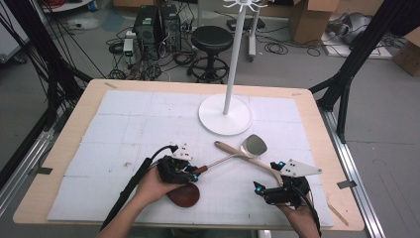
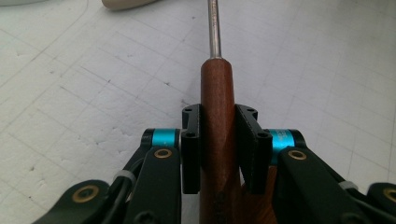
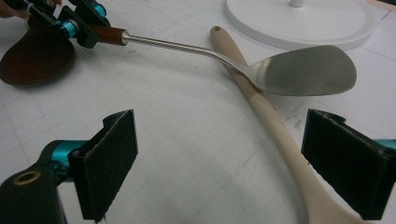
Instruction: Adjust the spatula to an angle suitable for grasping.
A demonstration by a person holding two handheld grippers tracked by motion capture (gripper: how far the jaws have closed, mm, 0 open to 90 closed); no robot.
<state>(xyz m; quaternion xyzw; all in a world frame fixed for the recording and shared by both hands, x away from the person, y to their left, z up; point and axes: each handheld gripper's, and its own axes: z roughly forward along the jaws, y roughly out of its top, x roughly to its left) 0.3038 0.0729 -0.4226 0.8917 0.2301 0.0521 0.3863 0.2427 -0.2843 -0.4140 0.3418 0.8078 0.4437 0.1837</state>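
1. My left gripper (image 2: 218, 140) pinches the brown wooden handle of the metal spatula (image 2: 217, 121); pads pressed on both sides.
2. Its steel blade lies across the wooden spoon (image 3: 261, 102), near the white stand (image 1: 225, 114).
3. My right gripper (image 3: 219, 163) stands spread, holding nothing, beside the spoon.
4. No writing is legible on anything.

Both grippers are black, with flat black pads on the jaws, turquoise metal collars and brass-coloured rivets at the joints. The left gripper (image 1: 195, 172) trails a thick black cable toward the near edge. The right gripper (image 1: 264, 190) carries a grey three-cornered plate dotted with small dark screws.
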